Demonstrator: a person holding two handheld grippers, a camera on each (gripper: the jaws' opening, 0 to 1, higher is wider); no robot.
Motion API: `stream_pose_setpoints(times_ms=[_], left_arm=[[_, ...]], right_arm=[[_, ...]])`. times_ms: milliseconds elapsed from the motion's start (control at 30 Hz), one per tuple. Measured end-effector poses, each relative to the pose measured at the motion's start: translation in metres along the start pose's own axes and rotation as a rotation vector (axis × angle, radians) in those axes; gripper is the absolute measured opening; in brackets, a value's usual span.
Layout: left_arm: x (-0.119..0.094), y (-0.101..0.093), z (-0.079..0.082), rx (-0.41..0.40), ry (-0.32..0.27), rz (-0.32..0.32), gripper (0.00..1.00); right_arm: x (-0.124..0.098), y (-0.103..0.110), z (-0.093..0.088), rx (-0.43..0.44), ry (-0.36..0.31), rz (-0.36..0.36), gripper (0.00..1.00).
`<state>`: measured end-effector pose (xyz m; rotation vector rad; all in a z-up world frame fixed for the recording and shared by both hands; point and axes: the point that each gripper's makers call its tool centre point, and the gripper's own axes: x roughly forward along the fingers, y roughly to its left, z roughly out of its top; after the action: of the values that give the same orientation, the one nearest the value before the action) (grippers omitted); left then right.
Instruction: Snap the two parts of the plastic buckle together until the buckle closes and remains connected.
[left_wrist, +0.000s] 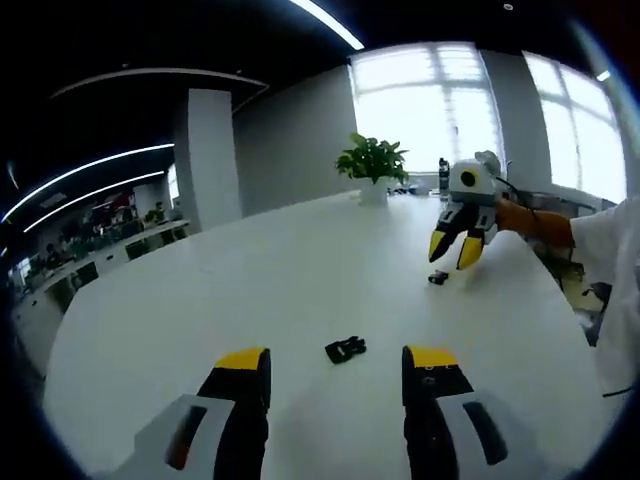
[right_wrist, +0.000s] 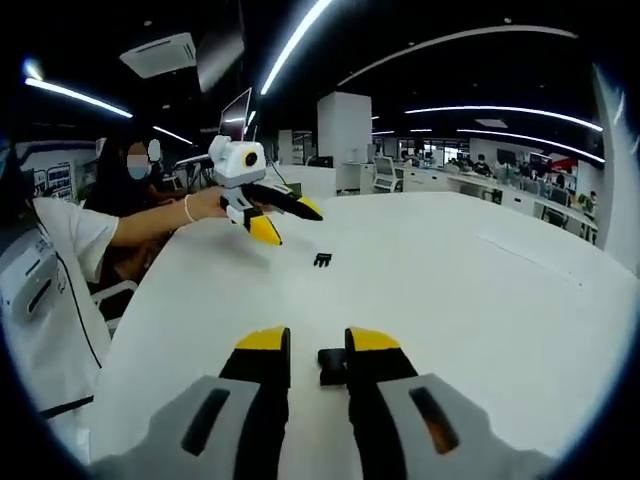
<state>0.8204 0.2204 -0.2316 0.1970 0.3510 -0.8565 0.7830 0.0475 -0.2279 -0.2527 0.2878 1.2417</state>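
Both grippers are spread apart and hold nothing. Left gripper (left_wrist: 335, 365), seen in its own view, hangs above the white table (left_wrist: 250, 270) with its yellow-tipped jaws wide, and one black buckle part (left_wrist: 345, 349) lies on the table just ahead, framed between them. Right gripper (right_wrist: 318, 350) is lowered close to the other black buckle part (right_wrist: 331, 366), which sits in the narrower gap between its jaws; whether either jaw touches the piece cannot be told. From across the table, the left gripper view shows the right gripper (left_wrist: 456, 250) with tips pointing down just over this second part (left_wrist: 438, 278), while the right gripper view shows the left gripper (right_wrist: 285, 220) raised above the first part (right_wrist: 322, 260). The two halves lie well apart on the table.

Risk, as a judgement: each piece is small, flat and smooth, so a closing jaw could push it sideways or pinch only an edge, letting it twist. A twisted grip would misalign prongs and socket, and the buckle would jam or spring apart.

Surroundings: a potted plant (left_wrist: 372, 160) stands near bright windows (left_wrist: 430, 110); a seated person's arm (right_wrist: 150, 225) reaches forward.
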Motion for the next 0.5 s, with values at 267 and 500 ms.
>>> stream_pose_setpoints(times_ms=[267, 500], left_arm=[[0.0031, 0.0025, -0.0028, -0.011, 0.021, 0.026, 0.38], [0.0048, 0.0032, 0.0001, -0.025, 0.002, 0.031, 0.35]], right_arm=[[-0.0041, 0.0013, 0.0013, 0.023, -0.034, -0.006, 0.21], [-0.0089, 0.0051, -0.0013, 0.051, -0.054, -0.007, 0.21]])
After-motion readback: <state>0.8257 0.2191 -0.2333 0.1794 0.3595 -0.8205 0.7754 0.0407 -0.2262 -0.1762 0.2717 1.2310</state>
